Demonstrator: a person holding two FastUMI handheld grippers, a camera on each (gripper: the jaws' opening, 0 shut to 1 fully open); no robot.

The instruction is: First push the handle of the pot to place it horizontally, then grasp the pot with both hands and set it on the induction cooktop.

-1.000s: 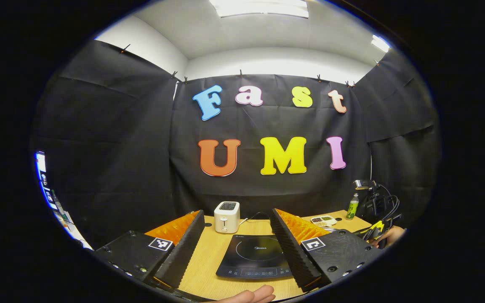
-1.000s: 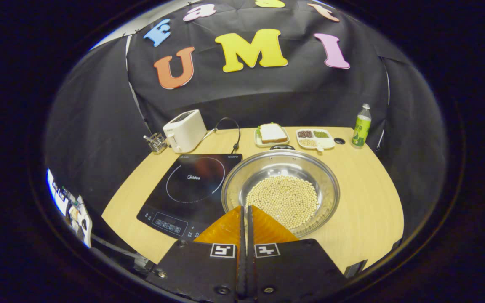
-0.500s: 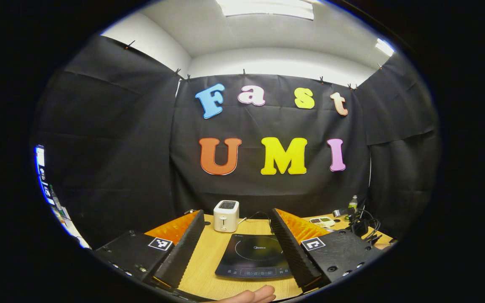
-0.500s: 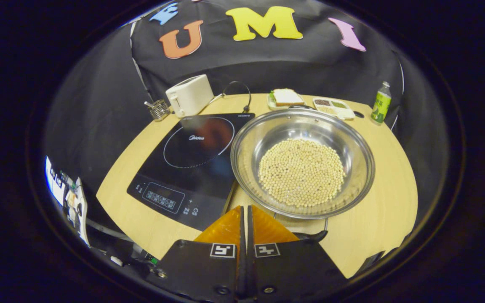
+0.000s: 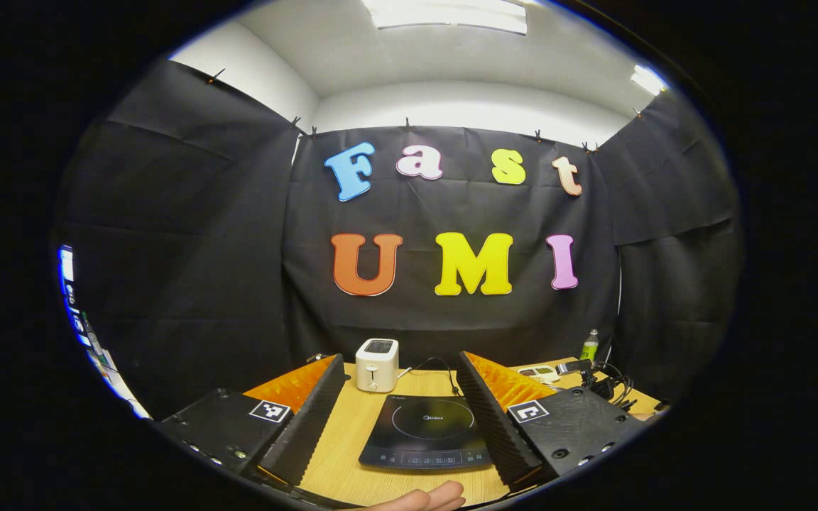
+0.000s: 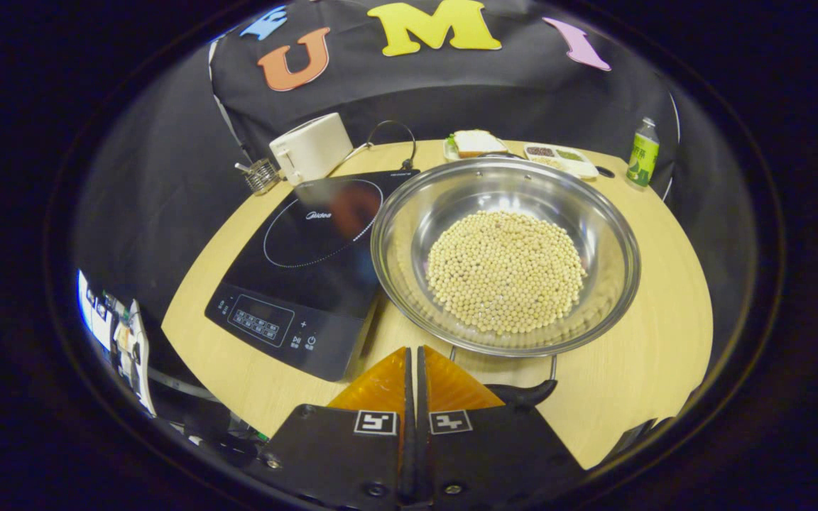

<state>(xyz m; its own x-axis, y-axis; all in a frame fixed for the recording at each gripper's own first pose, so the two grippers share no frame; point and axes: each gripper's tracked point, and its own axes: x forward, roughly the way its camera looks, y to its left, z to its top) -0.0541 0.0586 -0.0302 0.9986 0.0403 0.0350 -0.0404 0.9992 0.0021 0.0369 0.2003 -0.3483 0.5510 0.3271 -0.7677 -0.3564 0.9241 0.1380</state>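
At the bottom of the right gripper view the right gripper (image 6: pixel 412 365) has its orange fingers pressed together, nothing between them, tips just beside the pot's black near handle (image 6: pixel 522 392), which hangs on a wire loop off the rim; contact cannot be told. Just beyond, the round stainless steel pot (image 6: pixel 615 248) with pale yellow beans sits on the light wooden desk (image 6: pixel 636 369), right of the flat black induction cooktop (image 6: pixel 309 248), rim touching or overlapping its edge. Farther back: white toaster (image 6: pixel 309 147), small wire holder (image 6: pixel 261 176), sandwich on a plate (image 6: pixel 474 143), white divided snack tray (image 6: pixel 558 157), green bottle (image 6: pixel 641 152). In the left gripper view the left gripper (image 5: pixel 402 401) is held low over the desk's near edge, fingers wide apart, empty, framing the cooktop (image 5: pixel 427 440) and toaster (image 5: pixel 377 364); a hand (image 5: pixel 420 498) shows at the bottom edge, and a black device with cables (image 5: pixel 597 380) lies at far right.
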